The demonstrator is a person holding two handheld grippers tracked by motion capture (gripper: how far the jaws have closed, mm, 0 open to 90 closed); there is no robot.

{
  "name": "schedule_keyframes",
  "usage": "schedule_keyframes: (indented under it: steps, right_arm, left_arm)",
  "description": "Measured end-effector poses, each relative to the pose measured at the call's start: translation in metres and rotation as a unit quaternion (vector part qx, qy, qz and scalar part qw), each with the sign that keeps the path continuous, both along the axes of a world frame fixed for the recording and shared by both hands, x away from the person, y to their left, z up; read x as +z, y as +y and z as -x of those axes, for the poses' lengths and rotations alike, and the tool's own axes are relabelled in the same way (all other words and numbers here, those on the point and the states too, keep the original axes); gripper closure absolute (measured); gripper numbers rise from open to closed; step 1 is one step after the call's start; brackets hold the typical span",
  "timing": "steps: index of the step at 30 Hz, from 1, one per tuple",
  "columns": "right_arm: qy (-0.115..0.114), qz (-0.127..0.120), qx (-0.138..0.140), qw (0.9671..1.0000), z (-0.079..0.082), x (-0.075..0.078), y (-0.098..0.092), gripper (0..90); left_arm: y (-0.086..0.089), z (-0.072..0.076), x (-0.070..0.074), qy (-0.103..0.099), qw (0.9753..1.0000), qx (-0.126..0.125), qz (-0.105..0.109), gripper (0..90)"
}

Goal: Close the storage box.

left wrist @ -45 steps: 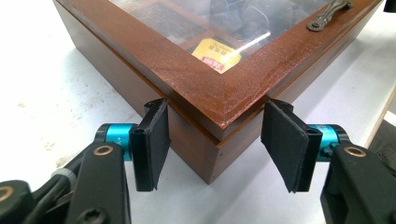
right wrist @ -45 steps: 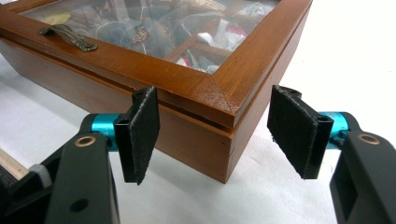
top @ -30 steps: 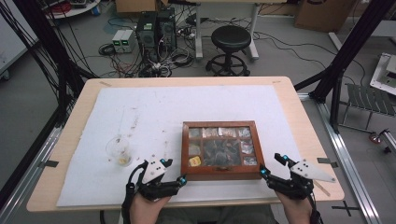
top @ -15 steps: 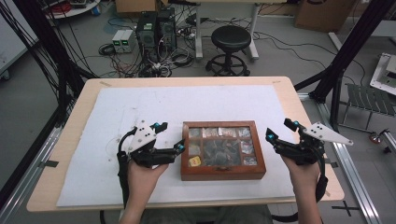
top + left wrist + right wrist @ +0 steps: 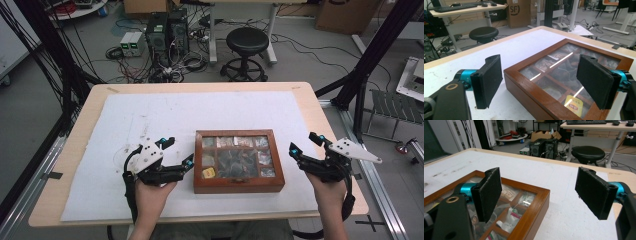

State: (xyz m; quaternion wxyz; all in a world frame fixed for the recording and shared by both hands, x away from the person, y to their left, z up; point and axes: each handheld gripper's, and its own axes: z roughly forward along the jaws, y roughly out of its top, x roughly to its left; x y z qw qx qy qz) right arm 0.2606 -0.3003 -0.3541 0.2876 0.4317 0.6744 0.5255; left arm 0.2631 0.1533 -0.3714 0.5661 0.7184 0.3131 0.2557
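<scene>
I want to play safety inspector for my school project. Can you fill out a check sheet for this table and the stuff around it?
Surface: wooden table under a white sheet with faint marks at its left.
Job's things: wooden box with a glass lid, shut, flat on the sheet; small packets show in its compartments, one yellow.
Clutter: nothing seen besides the box.
Grippers: left gripper beside the box's left edge, jaws open, apart from it; right gripper off the box's right edge, jaws open, holding nothing.
Cables: black cable loops by the left hand; tangled wires on the floor near the computer towers.
Surroundings: black stool, desk, cardboard boxes, black frame poles.
</scene>
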Motion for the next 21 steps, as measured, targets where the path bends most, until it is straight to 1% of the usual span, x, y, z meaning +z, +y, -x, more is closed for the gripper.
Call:
schedule_keyframes:
  steps: [2,4,8,12,15,21]
  right_arm:
    - [0.001,0.002,-0.001,1.0000,0.0004,-0.0014,-0.0002,22.0]
    - [0.002,0.008,-0.003,1.0000,0.0005,-0.0030,-0.0004,22.0]
    - [0.006,0.012,-0.006,0.9999,-0.0003,-0.0056,-0.0001,22.0]
    - [0.009,0.016,-0.005,0.9998,-0.0016,-0.0073,0.0007,22.1]
    - [0.011,0.015,-0.005,0.9998,-0.0024,-0.0090,0.0010,22.1]
    - [0.007,0.017,-0.007,0.9998,-0.0009,-0.0087,0.0020,22.0]
  left_arm:
    - [-0.0013,0.0003,-0.0015,0.003,1.0000,-0.007,-0.003,20.5]
    - [-0.0013,0.0006,-0.0034,0.003,1.0000,-0.006,-0.007,20.5]
    - [-0.0001,-0.0010,-0.0059,0.009,0.9999,-0.004,-0.006,20.5]
    - [0.0008,-0.0018,-0.0063,0.010,0.9999,-0.005,-0.006,20.5]
    - [0.0013,-0.0014,-0.0061,0.010,0.9999,-0.005,-0.005,20.5]
    - [0.0011,0.0002,-0.0068,0.009,0.9999,-0.001,-0.012,20.6]
